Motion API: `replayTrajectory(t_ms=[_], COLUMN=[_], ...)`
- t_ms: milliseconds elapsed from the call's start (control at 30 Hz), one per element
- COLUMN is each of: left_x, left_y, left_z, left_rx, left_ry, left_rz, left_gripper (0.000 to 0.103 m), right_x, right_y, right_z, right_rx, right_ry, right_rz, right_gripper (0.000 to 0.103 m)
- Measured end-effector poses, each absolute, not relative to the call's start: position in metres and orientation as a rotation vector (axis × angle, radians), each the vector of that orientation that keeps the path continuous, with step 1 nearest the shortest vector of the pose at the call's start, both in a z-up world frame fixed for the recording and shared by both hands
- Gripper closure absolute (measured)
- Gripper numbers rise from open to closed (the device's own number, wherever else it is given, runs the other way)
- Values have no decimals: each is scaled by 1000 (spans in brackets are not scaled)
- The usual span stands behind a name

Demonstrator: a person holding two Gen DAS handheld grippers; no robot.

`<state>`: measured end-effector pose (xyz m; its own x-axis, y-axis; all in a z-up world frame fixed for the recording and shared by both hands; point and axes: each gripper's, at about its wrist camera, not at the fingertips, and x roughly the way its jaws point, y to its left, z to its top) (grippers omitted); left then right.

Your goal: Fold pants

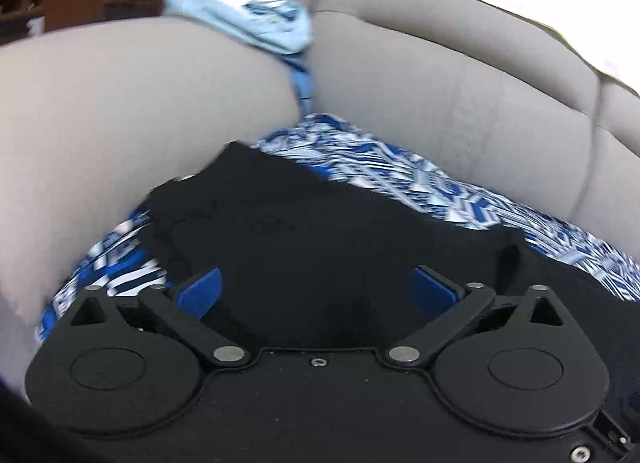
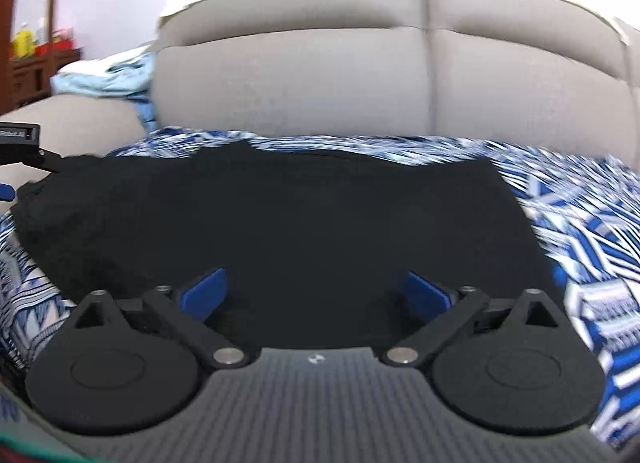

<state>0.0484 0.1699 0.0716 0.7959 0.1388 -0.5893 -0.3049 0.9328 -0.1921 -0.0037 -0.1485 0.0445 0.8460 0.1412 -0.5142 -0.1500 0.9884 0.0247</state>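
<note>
The black pants (image 2: 280, 223) lie spread on the patterned sheet (image 2: 580, 247) before the sofa back (image 2: 320, 75); left gripper (image 1: 316, 291) and right gripper (image 2: 312, 291) both gape wide, holding nothing; a shallow pinch would likely grab sheet too, or only one layer.

My left wrist camera low and close over the black pants (image 1: 320, 231), facing the sofa's armrest corner (image 1: 140, 95), tilted, my right wrist camera equally near, facing the sofa back (image 2: 320, 75) squarely, both sharing pants, patterned blue cover (image 1: 400, 167) and light blue cloth (image 2: 108, 75).
</note>
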Motion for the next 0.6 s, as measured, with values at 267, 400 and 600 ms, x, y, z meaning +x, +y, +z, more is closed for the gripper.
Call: replayTrajectory(t_ms=[267,400,600], left_x=[47,51,59], left_y=[214,231,260], left_z=[42,30,23], left_rx=[-344,-419,-554], left_ry=[652,661,611], left_rz=[274,261,250], left_gripper=[1,1,1], right_x=[22,31,25], right_y=[-90,-74,-72], right_z=[43,28,20], right_rx=[-51,-89,-94], right_ry=[503,542,486], right_rz=[213,187,175], right_gripper=[0,0,0])
